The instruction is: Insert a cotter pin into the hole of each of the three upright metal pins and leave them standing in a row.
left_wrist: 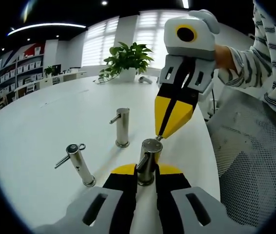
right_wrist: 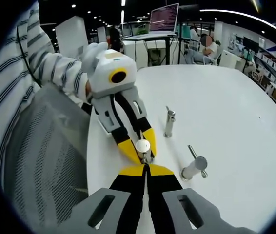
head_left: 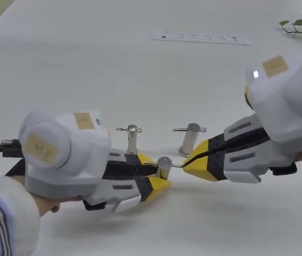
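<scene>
One metal pin (head_left: 164, 167) stands upright, clamped in the left gripper (head_left: 159, 178); just beside it, the right gripper (head_left: 187, 162) pinches a cotter pin (head_left: 176, 166), level, pointing at the pin's hole.

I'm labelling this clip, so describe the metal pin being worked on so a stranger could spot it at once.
On the white table, find where the left gripper and right gripper meet. The front pin stands there, in the left gripper's jaws. Unlike the two back pins, its cotter pin is gripped by the right gripper.
</scene>
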Available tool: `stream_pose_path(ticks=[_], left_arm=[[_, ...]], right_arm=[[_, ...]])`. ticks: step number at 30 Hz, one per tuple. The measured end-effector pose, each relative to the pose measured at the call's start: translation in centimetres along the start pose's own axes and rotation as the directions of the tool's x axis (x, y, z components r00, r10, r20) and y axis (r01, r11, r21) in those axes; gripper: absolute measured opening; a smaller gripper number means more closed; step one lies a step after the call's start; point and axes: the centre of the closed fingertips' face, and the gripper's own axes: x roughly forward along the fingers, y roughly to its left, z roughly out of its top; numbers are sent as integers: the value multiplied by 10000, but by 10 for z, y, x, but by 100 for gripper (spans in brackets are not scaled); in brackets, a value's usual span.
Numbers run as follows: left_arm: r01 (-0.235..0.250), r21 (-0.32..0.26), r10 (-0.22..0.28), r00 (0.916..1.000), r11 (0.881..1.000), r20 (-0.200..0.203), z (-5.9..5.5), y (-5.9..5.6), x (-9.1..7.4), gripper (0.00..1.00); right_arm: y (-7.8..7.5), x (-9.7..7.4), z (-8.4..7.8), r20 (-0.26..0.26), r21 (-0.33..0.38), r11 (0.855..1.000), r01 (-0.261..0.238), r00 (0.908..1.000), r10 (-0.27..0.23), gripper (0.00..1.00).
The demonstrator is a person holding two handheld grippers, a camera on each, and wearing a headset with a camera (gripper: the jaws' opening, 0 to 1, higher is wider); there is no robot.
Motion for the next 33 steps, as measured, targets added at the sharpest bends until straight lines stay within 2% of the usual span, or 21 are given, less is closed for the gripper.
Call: stream_pose_path(ticks=[10, 12, 14, 20, 25, 28, 33], left_arm=[[14, -141, -14, 10000, 9999, 11, 0, 1, 0, 13], [-37, -266, 37, 10000, 9996, 8, 0, 2, 0, 13], [-110, -148, 110, 9999, 9998, -28, 1, 1, 1, 13], [-30, -180, 30, 10000, 9998, 41, 2, 1, 1, 14], [-109, -95, 112, 9995, 9999, 296, 7, 1, 0, 33], [-121, 52, 120, 9997, 9999, 232, 7, 0, -3, 39], [41, -121, -37, 9997, 9999, 256, 4, -6, -12, 50]], right_arm=[[0, 3, 1, -48, -124, 9999, -9, 10000, 9, 3], [-1, 3, -2, -156, -244, 9997, 20, 9999, -23, 7], [0, 3, -4, -218, -213, 9998, 10, 9998, -15, 11], [4, 5, -6, -216, -112, 9999, -73, 9997, 70, 16], [5, 7, 0, 111, -5, 10000, -21, 9999, 21, 21], [7, 8, 5, 392, 112, 9999, -32, 9992, 28, 25], [8, 11, 5, 424, 66, 10000, -7, 9991, 4, 27]])
